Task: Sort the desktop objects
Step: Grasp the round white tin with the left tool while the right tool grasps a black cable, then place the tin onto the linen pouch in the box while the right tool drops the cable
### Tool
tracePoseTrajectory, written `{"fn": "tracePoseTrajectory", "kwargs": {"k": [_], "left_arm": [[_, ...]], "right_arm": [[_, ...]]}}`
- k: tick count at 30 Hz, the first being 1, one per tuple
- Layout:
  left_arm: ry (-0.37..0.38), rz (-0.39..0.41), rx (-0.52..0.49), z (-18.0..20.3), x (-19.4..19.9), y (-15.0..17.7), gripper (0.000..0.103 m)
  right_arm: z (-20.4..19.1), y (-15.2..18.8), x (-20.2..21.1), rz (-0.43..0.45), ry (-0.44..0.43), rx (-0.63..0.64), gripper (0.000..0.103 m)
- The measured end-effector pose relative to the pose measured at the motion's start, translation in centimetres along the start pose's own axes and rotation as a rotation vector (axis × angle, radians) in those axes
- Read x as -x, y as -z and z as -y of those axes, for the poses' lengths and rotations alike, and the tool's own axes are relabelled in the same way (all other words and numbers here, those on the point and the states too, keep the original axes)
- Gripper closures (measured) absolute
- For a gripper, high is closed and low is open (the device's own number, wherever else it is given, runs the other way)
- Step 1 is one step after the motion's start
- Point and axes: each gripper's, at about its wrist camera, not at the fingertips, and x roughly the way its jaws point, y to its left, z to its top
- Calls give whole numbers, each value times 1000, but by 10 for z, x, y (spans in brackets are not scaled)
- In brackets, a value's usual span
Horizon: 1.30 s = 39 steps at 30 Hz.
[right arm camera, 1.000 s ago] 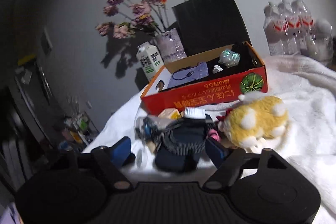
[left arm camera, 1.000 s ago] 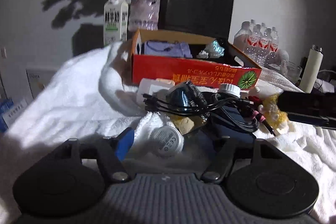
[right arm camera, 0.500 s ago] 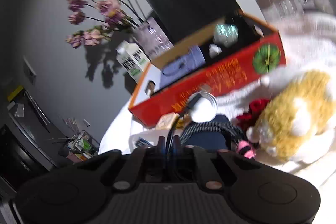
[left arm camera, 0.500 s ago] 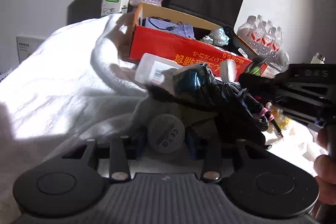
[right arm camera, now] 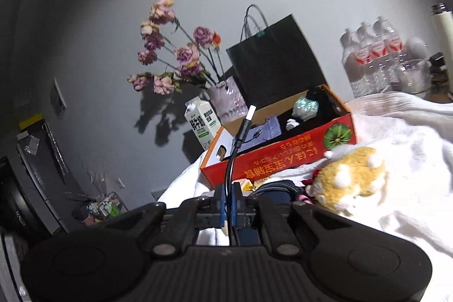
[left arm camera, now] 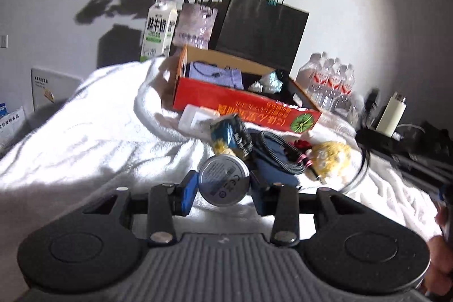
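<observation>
My left gripper is shut on a round grey charger puck, held just above the white blanket. My right gripper is shut on a black cable; its plug with a white tip sticks up in front of the red cardboard box. The box holds a lilac pouch and a small shiny figure. In front of it lie a coiled black cable, a blue pouch, a blue packet and a yellow plush toy.
Behind the box stand a milk carton, a vase of dried flowers and a black paper bag. Water bottles and a white flask stand at the right. A hand shows at the right edge.
My left gripper closed on the puck and lifted it off the blanket. My right gripper closed on the cable and raised it, pulling the plug end up and out of the pile.
</observation>
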Motion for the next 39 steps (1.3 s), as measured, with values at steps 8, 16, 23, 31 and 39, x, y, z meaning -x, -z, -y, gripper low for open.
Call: {"fn": "tracePoseTrajectory", "kwargs": {"k": [8,16,23,31,39], "left_arm": [[12,45,-54,23,33,3,63],[69,61,-92,22,32,-38,63],[56,52,-107,12,-30,-133,63],[14,-89,-132,4,-168,-213,63],[-41,-292,-114,-14,-309,-218,63]], "right_arm": [[-2,2,56,84,23,26,100],[-5,-23,69,118,2,87,100],[-17,-107,15,139,-9,254,100],[-23,-192,-147,-81,10,320,100],[9,-177,-333,-376,115,339,100]]}}
